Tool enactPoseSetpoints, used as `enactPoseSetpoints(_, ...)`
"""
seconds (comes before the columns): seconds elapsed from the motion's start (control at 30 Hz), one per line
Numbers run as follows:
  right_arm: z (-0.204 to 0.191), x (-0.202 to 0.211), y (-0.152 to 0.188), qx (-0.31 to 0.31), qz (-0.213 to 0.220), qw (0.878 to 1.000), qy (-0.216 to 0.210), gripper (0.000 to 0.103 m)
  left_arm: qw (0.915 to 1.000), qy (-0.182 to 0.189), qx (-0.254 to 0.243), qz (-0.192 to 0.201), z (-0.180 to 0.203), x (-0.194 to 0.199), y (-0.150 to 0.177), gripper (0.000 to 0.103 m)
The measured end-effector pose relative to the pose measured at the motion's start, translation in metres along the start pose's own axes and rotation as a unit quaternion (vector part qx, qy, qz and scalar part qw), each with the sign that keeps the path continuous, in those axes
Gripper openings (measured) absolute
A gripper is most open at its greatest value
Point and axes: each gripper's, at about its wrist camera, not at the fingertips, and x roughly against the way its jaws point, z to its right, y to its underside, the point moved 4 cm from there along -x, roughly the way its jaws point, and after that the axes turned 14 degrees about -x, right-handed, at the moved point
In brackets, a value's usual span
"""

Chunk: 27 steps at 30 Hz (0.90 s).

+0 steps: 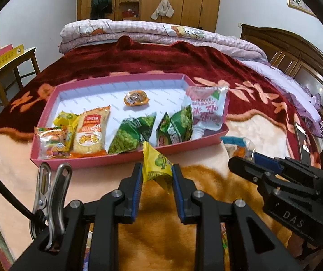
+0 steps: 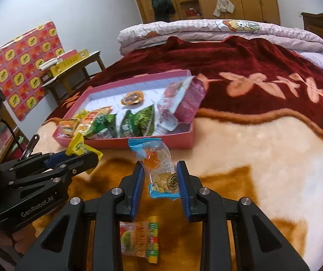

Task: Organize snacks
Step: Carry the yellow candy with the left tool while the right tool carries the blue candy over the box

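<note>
Here, standing by the bed:
Blanket (image 2: 263, 146): plush, soft pile, lying under both grippers.
Pink tray (image 1: 125, 160): stiff cardboard with low walls, sitting just ahead of both jaws, already holding crinkly packets.
Clear jelly packet (image 2: 161, 169): light, slippery film around something squashy; the right gripper (image 2: 160, 180) is clamping it mid-body.
Yellow snack packet (image 1: 158, 169): light, crumpled foil, likely to slip; the left gripper (image 1: 157, 178) is pinching it at the middle.
Loose candy packet (image 2: 138, 239): flat, lying below the right jaws.

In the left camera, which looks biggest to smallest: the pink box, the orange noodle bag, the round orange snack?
1. pink box
2. orange noodle bag
3. round orange snack, though it lies farther back, which shrinks it somewhat.
</note>
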Motion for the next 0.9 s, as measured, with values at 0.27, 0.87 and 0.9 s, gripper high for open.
enactPoseSetpoints(0.27, -0.015, 0.003, -0.001, 0.016, -0.004, 1.0, -0.009, 0.03, 0.9998, -0.009, -0.007, 0.013, -0.008, 0.011, -0.01, 0.026)
enactPoseSetpoints(0.87, -0.039, 0.001, -0.035, 0.032, 0.011, 0.999, -0.023, 0.03, 0.9985, -0.033, -0.016, 0.042, -0.039, 0.012, -0.053, 0.026)
enactPoseSetpoints(0.9, -0.04, 0.0, -0.037, 0.032, 0.011, 0.999, -0.024, 0.03, 0.9984, -0.034, -0.016, 0.042, -0.04, 0.011, -0.055, 0.026)
